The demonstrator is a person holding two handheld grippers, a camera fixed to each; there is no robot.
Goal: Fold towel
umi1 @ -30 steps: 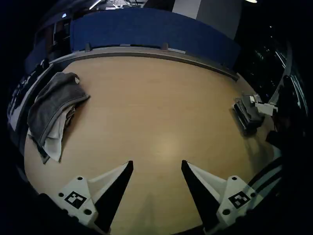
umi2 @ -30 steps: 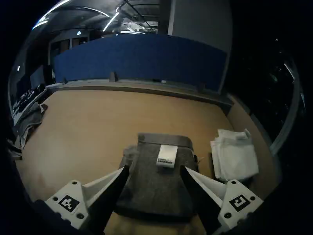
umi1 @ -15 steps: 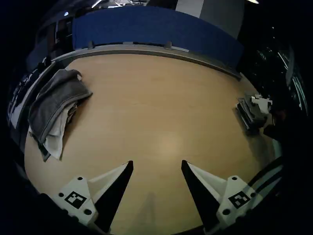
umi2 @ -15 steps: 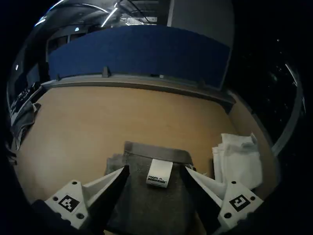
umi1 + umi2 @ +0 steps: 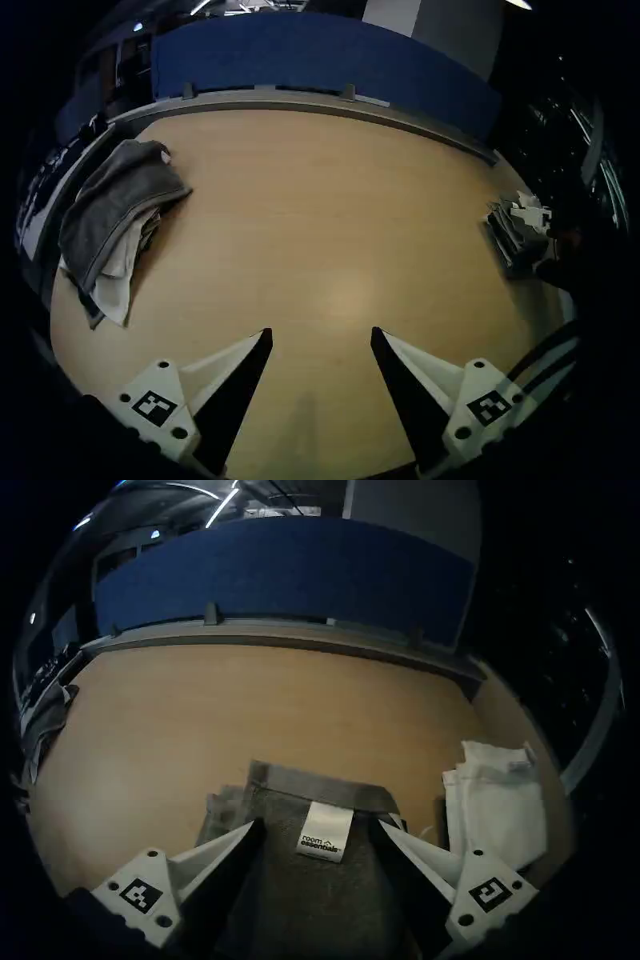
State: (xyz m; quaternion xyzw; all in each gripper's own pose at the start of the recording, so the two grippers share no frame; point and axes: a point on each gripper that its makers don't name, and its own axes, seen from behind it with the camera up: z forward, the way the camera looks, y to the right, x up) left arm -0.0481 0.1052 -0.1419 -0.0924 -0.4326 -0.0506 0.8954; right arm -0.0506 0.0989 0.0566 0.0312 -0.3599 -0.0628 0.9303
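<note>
Since a second ago the right claw [image 5: 317, 824] has crept closer over the folded grey towel [image 5: 320, 888], whose white label [image 5: 326, 832] now lies between its spread fingers, which straddle the cloth without plainly pinching it. The left claw [image 5: 320, 332], also apart and holding nothing, hangs above bare surface [image 5: 336, 192]. This towel looks folded and set just beside one folded white towel [image 5: 498, 800], so the next move likely calls for backing off and fetching from the crumpled heap [image 5: 112, 216], well apart at the surface's left edge. I count two claws, two folded towels, and at least two in the heap, grey over pale.
</note>
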